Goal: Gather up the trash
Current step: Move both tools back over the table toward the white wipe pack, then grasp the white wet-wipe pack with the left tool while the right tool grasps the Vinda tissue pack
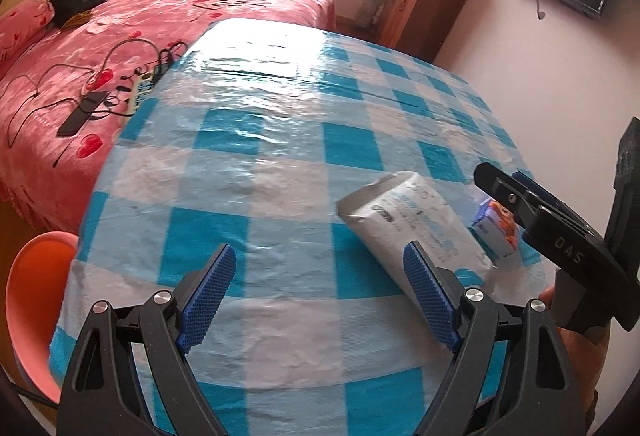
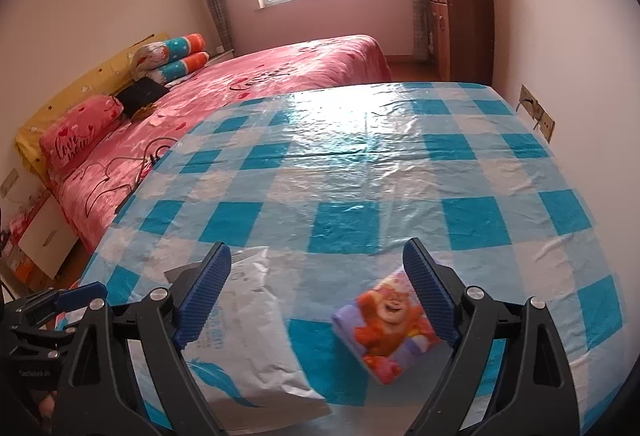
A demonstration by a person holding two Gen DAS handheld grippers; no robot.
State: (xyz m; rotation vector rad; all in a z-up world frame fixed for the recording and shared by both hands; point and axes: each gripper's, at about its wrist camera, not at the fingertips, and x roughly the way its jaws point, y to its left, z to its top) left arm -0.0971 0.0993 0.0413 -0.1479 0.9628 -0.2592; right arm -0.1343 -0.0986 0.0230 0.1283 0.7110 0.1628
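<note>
Okay, both grippers hover over the table (image 1: 280, 164), which is covered in a shiny blue-and-white checked plastic cloth. The left gripper (image 1: 320, 260) has its jaws spread wide, nothing between the blue ribbed pads, only bare cloth below. Just to its right lies the white packet (image 1: 404, 220), flat on the cloth, open end tilted toward the far side; the right pad overlaps its near corner in the left wrist view, contact unclear. Beyond the packet sits a small cartoon carton (image 1: 496, 232), partly hidden by the right gripper's black finger.

The right gripper (image 2: 316, 264) is also released, jaws wide, holding nothing. In the right wrist view the small cartoon carton (image 2: 390, 332), orange bear print on purple, lies tilted on the cloth just inside the right pad, whether touching I cannot tell. The white packet (image 2: 248, 324) with blue feather print lies under and beside the left pad, its near end at the table's front edge. Packet and carton are near each other but apart.

A bed (image 2: 280, 76) with a pink cover stands beside the table, cables and a dark device (image 1: 82, 112) on it. An orange chair (image 1: 36, 300) is at the table's left corner. A wooden cabinet (image 2: 464, 20) stands at the far wall under folded blankets.
</note>
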